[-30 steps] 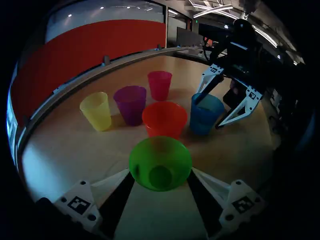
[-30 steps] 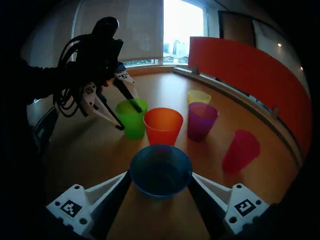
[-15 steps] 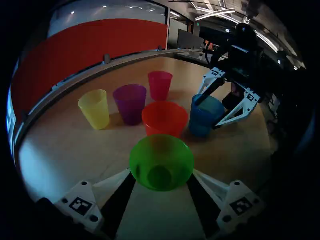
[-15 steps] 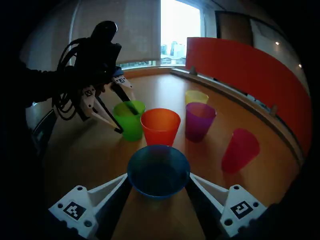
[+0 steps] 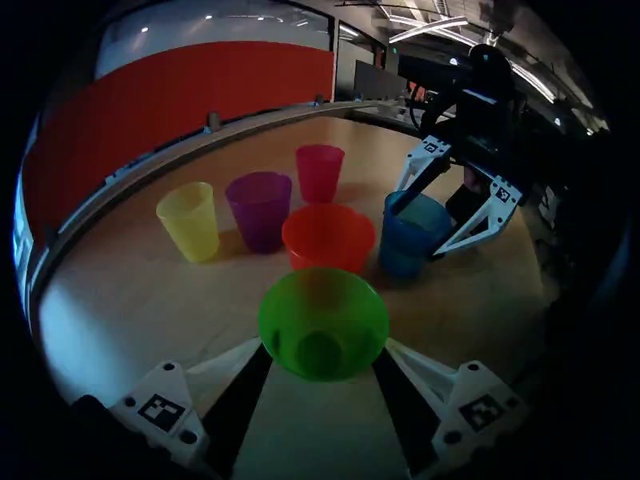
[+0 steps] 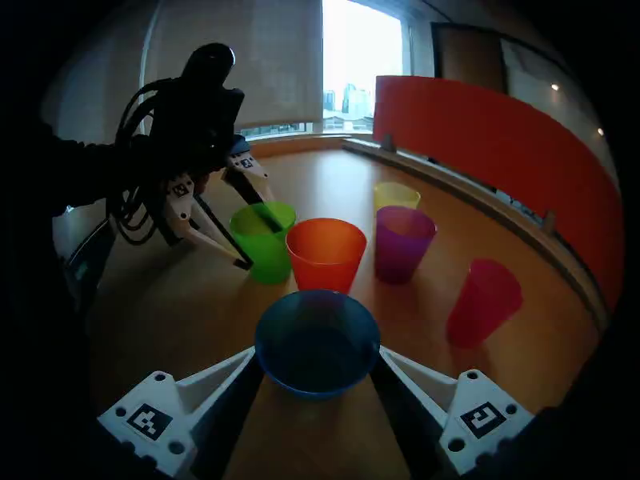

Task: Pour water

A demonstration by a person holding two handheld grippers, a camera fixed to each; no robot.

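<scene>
Green plastic sits between your left tongs point(image 5: 323, 354): both fingers press on the sides of the green cup point(image 5: 323, 324), upright and, as far as its see-through bottom shows, empty. Your right tongs point(image 6: 317, 362) are closed the same way on the blue cup point(image 6: 317, 342). Its inside looks dark and flat, so I judge the water is in there, though I cannot be sure. Whether either cup rests on the table point(image 5: 128, 296) or hangs just above it, I cannot tell.

You appear to be at the start of the pour, with both cups gripped and well apart.

- The orange cup point(image 5: 328, 238) stands between them, so lift the blue cup clear of that rim before you bring it across.
- Hold the green cup level and low, and let it be the target.
- Set the blue rim just over the green mouth, then tilt slowly from the wrist. A thin plastic cup squeezed hard may buckle and spill, so grip no tighter than you need.

Count six cups, one of each colour: green, blue, orange, purple point(image 5: 260, 210), yellow point(image 5: 190, 220) and pink point(image 5: 318, 170). The last four stand free on the table, close together. There are two pairs of tongs and one table.
</scene>
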